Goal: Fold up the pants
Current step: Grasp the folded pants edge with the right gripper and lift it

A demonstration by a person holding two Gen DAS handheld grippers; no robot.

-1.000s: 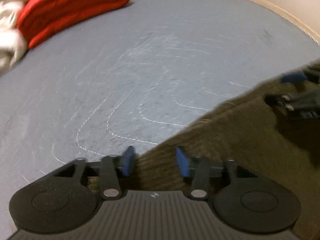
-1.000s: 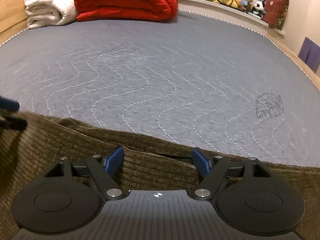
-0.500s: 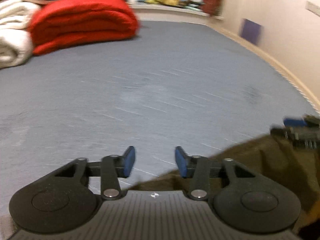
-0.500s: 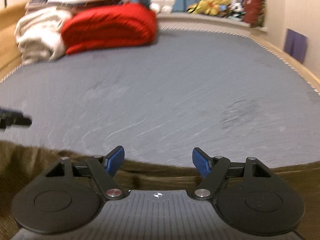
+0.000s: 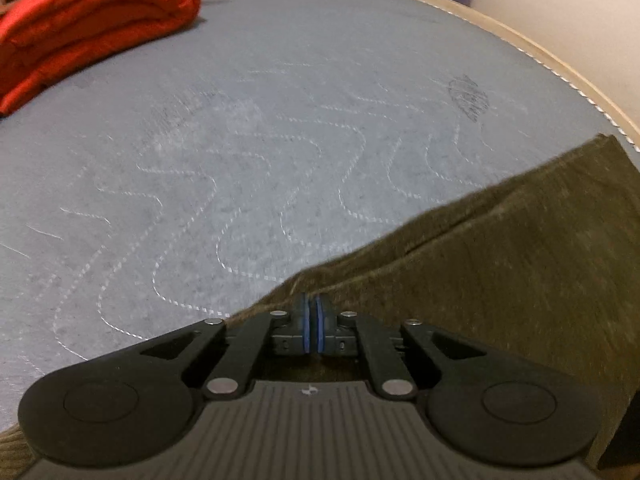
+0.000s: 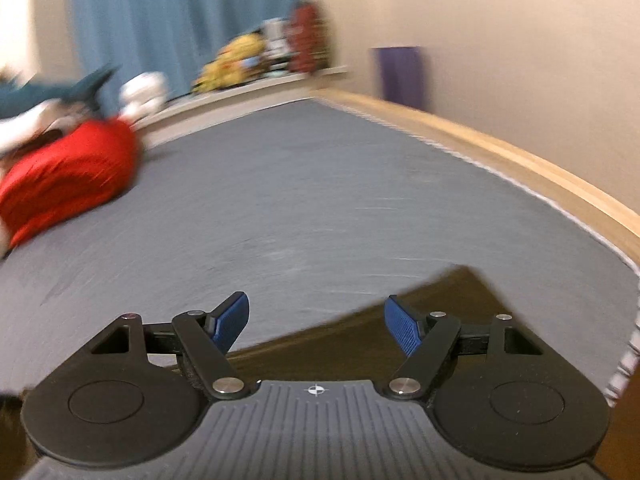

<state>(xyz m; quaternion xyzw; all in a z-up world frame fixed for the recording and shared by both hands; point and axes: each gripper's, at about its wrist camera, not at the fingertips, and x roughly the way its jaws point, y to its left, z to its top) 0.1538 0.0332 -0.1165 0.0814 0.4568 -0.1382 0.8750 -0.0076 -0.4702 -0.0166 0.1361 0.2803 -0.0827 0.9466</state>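
Left gripper [image 5: 311, 326] angled steeply downward, jaws pressed together, right gripper [image 6: 316, 326] jaws spread wide

Grey quilted mattress [image 5: 280, 128], wavy white stitching, dark scuff [image 5: 468, 98] near right edge; folded red blanket [image 5: 84, 28] at far left; wooden frame [image 6: 520, 160] along right side; blue curtain [image 6: 180, 20], blurred toys [image 6: 256, 64] on ledge; purple panel [image 6: 400, 76] against wall.
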